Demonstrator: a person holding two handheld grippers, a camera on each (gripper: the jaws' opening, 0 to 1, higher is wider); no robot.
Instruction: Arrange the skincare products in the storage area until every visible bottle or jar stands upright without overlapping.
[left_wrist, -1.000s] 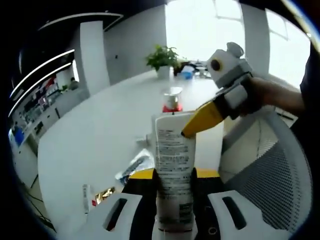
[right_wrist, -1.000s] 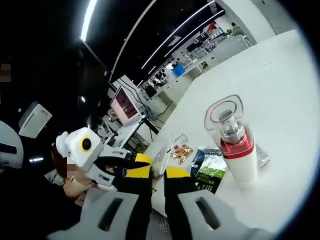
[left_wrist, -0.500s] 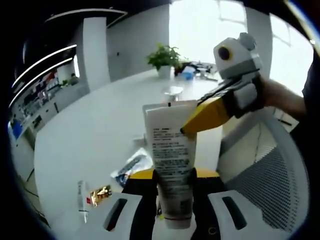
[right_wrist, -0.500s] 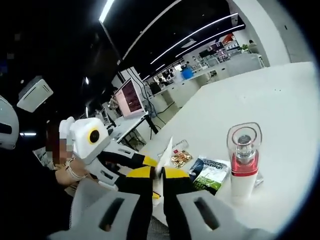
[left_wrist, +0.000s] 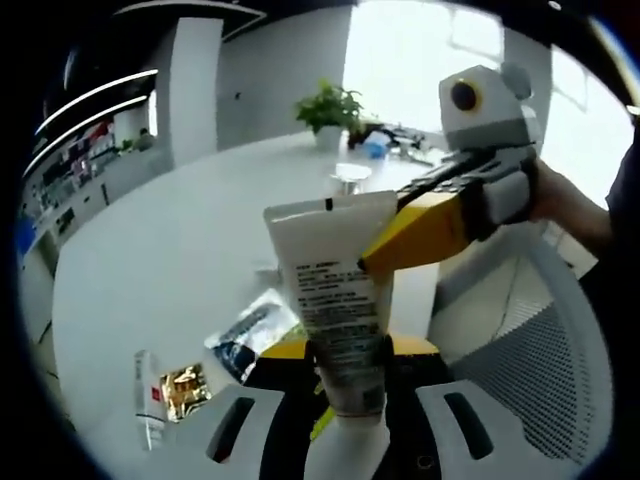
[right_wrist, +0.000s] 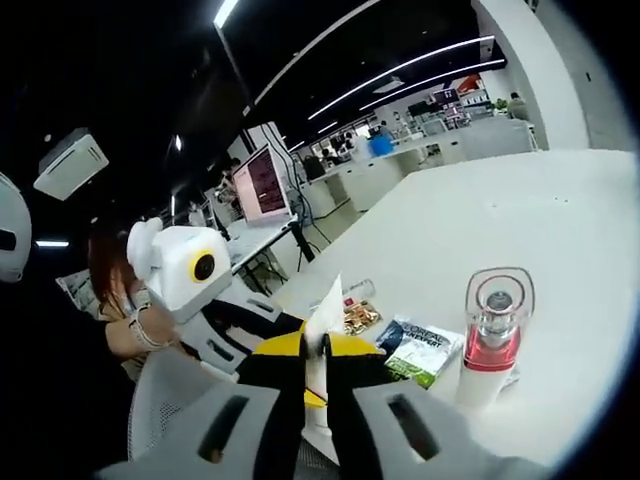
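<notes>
A white squeeze tube (left_wrist: 335, 300) with small print stands nearly upright between my left gripper's (left_wrist: 342, 352) jaws, which are shut on its lower body, flat crimped end up. My right gripper (left_wrist: 370, 262) comes in from the right, and its yellow jaws pinch the crimped end's right edge. In the right gripper view the tube (right_wrist: 325, 325) shows edge-on between my right gripper's (right_wrist: 318, 362) shut jaws, with the left gripper (right_wrist: 262, 318) just behind it. A bottle with a red band and clear cap (right_wrist: 494, 338) stands upright on the white table (right_wrist: 560, 220); it is small in the left gripper view (left_wrist: 348, 181).
Flat on the table lie a dark green sachet (right_wrist: 420, 348), a gold packet (left_wrist: 180, 385) and a small white tube (left_wrist: 145, 398). A mesh chair back (left_wrist: 530, 340) stands at the table's edge. A potted plant (left_wrist: 330, 108) sits far back. A hand (right_wrist: 140, 330) holds the left gripper.
The tube has risen and leaned left in the left gripper view, and its cap end now shows below the jaws. The right gripper view has drawn back from the bottle.
</notes>
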